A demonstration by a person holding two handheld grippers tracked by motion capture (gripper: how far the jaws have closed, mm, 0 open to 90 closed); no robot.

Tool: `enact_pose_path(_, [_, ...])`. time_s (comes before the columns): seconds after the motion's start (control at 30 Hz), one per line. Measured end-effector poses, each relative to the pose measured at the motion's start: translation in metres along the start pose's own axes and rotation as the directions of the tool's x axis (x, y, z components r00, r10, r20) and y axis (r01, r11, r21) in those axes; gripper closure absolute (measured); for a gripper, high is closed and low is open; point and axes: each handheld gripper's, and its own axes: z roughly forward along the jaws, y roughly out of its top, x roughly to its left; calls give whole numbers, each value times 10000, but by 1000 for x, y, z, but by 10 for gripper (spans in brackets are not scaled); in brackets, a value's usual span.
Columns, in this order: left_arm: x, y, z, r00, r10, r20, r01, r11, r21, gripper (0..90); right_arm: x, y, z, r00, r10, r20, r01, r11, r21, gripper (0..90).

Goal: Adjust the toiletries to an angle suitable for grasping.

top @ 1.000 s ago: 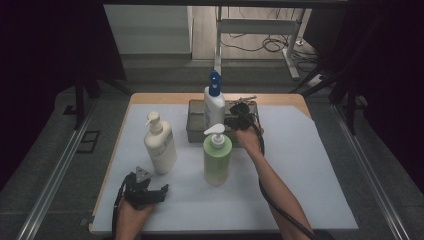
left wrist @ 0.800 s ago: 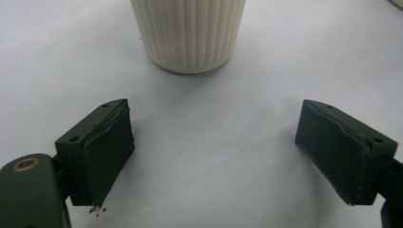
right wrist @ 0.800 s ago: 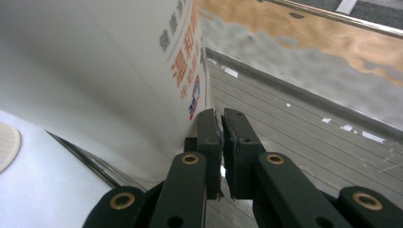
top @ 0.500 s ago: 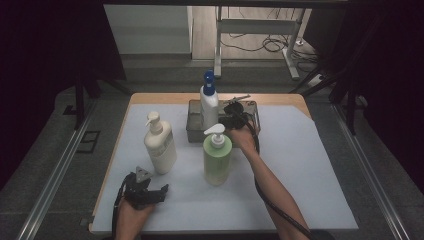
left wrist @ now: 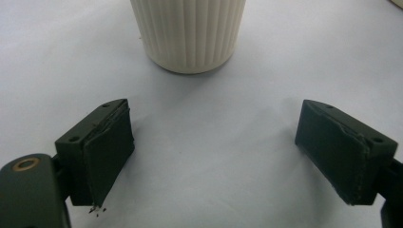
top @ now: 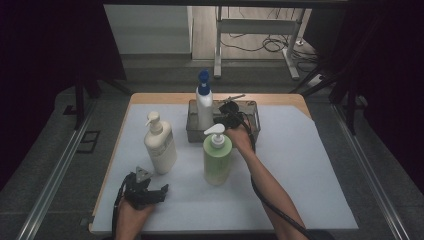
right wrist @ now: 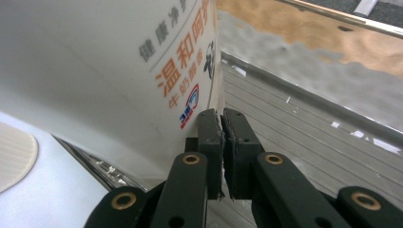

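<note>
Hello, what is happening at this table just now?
A person works with tongs in each hand. The right tongs are shut with nothing between them, beside the blue-capped white bottle standing in the grey tray. The left tongs rest open before the cream pump bottle. A green pump bottle stands in the middle.

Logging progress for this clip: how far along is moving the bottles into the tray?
Done: the blue-capped bottle stands in the grey tray. In hand: the right gripper, jaws shut on nothing, sits beside that bottle over the tray. Left: the cream pump bottle and green pump bottle stand on the white mat; the left gripper rests open short of the cream one.
</note>
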Motion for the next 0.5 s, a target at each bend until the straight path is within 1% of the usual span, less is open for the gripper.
enact_pose_path(0.07, [0, 0, 0, 10000, 0, -6, 0, 10000, -1, 121, 3, 1, 2, 9999, -71, -128, 71, 10000, 23, 855])
enact_pose_path(0.13, [0, 0, 0, 10000, -7, -4, 7, 10000, -2, 121, 4, 2, 3, 9999, -107, -111, 107, 9999, 21, 855])
enact_pose_path(0.2, [0, 0, 0, 10000, -10, 2, 10, 10000, 1, 121, 7, 3, 5, 9995, -209, -230, 210, 9998, 43, 851])
enact_pose_path(0.5, [0, 0, 0, 10000, 0, -5, 0, 10000, 0, 121, 13, 8, 11, 9987, -217, -454, 217, 9998, 3, 850])
